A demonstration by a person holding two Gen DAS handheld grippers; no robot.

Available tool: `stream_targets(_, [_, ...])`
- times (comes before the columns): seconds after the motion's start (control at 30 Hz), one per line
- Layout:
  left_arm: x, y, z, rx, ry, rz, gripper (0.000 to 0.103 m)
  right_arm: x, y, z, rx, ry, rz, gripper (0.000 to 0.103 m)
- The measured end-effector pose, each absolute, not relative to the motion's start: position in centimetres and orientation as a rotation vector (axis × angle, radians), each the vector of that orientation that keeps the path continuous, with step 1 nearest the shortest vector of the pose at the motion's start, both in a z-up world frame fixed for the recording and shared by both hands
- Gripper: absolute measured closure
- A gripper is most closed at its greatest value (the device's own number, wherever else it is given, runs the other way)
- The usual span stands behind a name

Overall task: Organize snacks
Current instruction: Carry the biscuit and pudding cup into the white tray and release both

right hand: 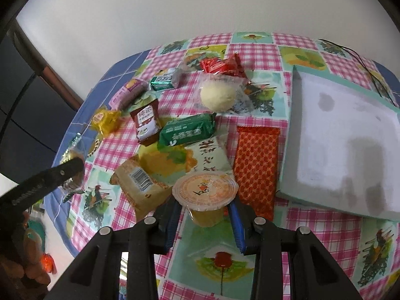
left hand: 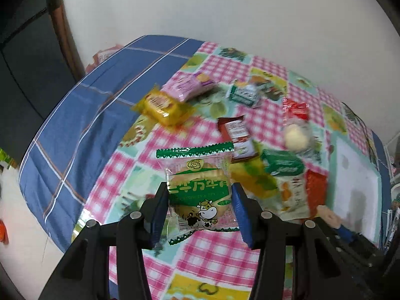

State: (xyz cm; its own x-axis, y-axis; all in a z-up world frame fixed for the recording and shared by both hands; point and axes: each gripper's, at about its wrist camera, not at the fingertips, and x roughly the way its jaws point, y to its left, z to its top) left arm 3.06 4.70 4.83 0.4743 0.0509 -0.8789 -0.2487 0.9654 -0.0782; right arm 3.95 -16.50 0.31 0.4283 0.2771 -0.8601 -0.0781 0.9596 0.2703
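Slippage is the main worry on both sides. Furthest left in the left wrist view lie a yellow packet [left hand: 163, 108] and a pink packet [left hand: 188, 86] near the blue quilt [left hand: 75, 125]; a carried item that drops could land among them and scatter the pile. The left gripper [left hand: 200, 200] is clamped on a green cow-print biscuit packet [left hand: 198, 190], held above the checked tablecloth [left hand: 200, 247]. Its pads press only the lower sides of a slick, air-filled wrapper, so the packet could squirm out or its biscuit crack under pressure.

Moving right, the right gripper [right hand: 205, 212] is closed narrowly around an orange jelly cup [right hand: 205, 192], gripping the tapered body below the wide lid. That taper could let the cup slide down and out, and a hard squeeze could burst the film lid. Rightmost sits the empty pale green tray [right hand: 290, 135], the likely destination; its raised rim could catch a low-carried item.
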Motion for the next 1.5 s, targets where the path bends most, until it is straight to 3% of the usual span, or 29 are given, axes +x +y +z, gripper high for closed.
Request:
stream_targets(0.47, [6.8, -7.3, 6.3, -0.116, 1.079, 0.001, 0.052, 4.9, -26.9, 1.0, 0.295, 1.041, -0.118, 0.064])
stream_targets(0.7, [8.6, -12.7, 4.6, -0.099, 1.108, -0.059, 0.052, 4.9, -30.8, 0.8, 0.313, 1.021, -0.235, 0.064])
stream_targets(1.5, [14.0, -23.4, 1.5, 0.003, 1.056, -0.247, 0.051, 7.3, -41.2, -0.7, 0.327, 0.947, -0.53, 0.064])
